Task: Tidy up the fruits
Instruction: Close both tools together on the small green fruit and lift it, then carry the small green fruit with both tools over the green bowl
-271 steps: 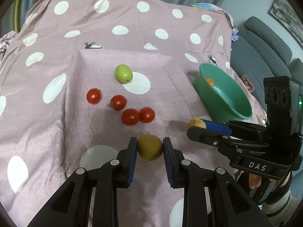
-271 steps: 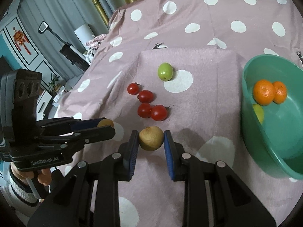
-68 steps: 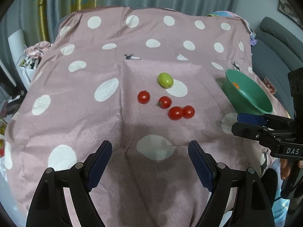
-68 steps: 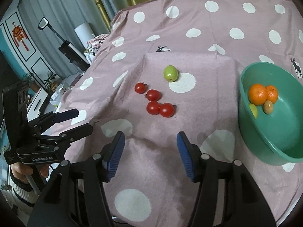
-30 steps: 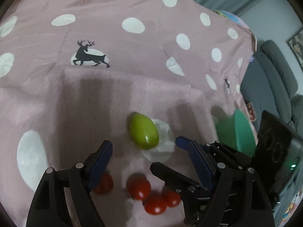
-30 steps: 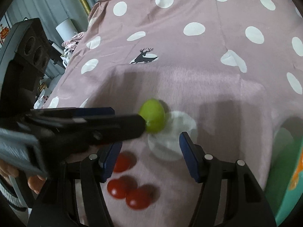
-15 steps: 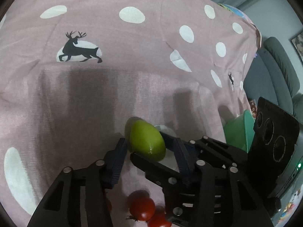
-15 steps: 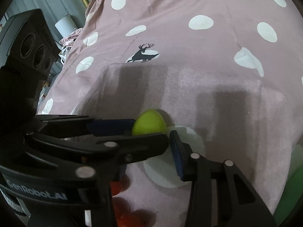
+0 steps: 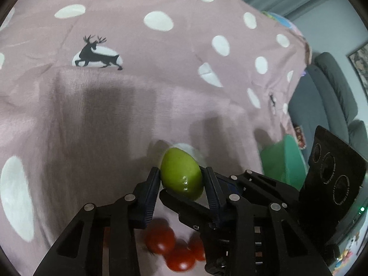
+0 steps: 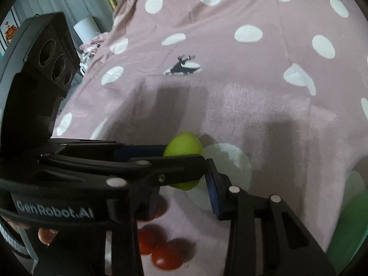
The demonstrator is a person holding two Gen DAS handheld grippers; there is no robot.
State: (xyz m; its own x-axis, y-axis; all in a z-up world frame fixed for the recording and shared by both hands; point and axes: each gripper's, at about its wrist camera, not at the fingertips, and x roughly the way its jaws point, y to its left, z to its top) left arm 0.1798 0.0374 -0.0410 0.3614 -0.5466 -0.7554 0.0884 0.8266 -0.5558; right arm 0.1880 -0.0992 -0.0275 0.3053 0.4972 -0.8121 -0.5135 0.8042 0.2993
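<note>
— Pink polka-dot cloth (image 9: 174, 96) covers everything; where's the fruit?
— Centre: the smooth green oval fruit (image 9: 181, 176) sits pinched between the left gripper (image 9: 180, 185), whose jaws have just been closing.
— And the right gripper (image 10: 184, 184)?
— Narrowed around it too, tilted steeply down, crossing from three o'clock. Red round tomatoes (image 9: 171, 246) lie at six o'clock.

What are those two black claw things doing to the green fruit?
A person is sorting fruit with a gripper in each hand. Both the left gripper and the right gripper have just been closing around the same green fruit, which sits between their pads on the pink spotted cloth. A few red tomatoes still lie nearby, and the green bowl waits off to the side.
</note>
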